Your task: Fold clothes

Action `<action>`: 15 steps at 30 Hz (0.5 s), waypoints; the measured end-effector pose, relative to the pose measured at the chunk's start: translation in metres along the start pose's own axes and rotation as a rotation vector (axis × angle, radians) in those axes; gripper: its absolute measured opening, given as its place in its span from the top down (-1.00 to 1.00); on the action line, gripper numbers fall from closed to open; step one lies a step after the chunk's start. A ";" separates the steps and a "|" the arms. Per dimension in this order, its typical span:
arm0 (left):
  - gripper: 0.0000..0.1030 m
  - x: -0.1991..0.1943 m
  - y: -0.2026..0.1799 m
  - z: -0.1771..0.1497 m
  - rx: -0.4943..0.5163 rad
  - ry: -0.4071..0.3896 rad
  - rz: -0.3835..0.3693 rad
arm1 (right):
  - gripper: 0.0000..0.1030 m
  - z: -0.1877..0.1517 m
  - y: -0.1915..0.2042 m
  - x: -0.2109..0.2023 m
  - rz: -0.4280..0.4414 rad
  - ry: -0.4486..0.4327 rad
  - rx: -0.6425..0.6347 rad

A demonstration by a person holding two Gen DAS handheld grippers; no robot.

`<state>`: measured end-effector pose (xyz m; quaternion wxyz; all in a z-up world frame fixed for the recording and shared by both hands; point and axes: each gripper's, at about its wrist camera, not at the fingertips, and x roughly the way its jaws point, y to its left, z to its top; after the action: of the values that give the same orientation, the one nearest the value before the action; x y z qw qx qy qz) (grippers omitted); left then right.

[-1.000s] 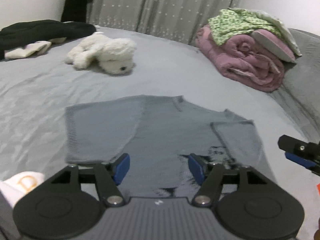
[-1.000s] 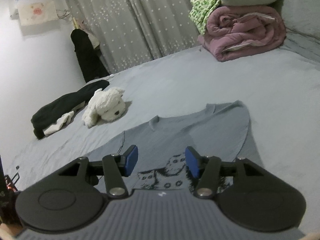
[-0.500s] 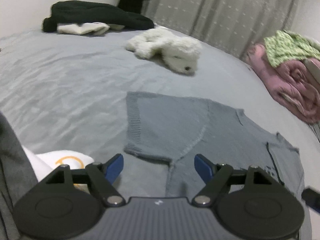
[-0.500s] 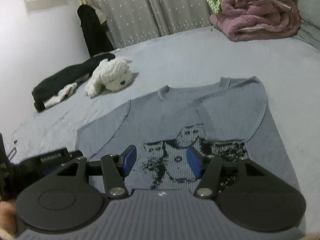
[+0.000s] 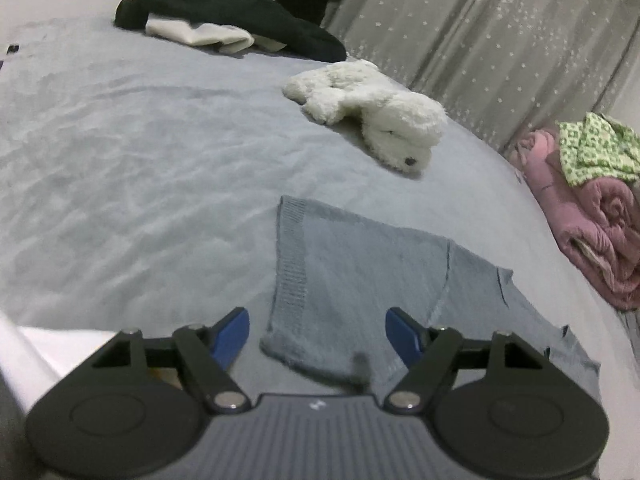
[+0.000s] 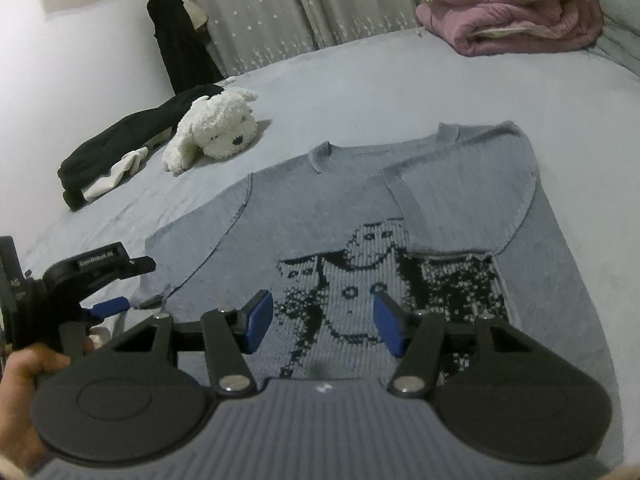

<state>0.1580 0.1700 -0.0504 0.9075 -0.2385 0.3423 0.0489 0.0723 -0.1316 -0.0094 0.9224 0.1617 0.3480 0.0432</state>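
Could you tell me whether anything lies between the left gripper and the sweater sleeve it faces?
Nothing visible does. The left gripper, its fingers closing with nothing between them, points straight at the sleeve; the plush dog lies well beyond.

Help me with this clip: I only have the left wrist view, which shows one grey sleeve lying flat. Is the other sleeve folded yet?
Observer: Yes. In the right wrist view the sweater has its other sleeve, the folded sleeve, laid across the chest.
Operator: Is the front plain?
Observer: No, a black knitted figure covers it.
Operator: Where are the right tongs?
Observer: The right tongs are open over that figure, gripping nothing.
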 end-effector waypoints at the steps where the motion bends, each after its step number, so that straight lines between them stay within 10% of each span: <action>1: -0.32 0.003 0.003 0.001 -0.018 0.004 -0.002 | -0.17 0.000 -0.002 0.000 0.001 0.004 0.008; 15: 0.88 0.023 0.016 0.013 -0.113 0.020 -0.129 | -0.17 0.010 -0.001 0.016 0.049 0.045 0.033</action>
<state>0.1798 0.1882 -0.0630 0.8904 -0.3115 0.3318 0.0072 0.0907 -0.1326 -0.0127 0.9102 0.1845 0.3652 0.0637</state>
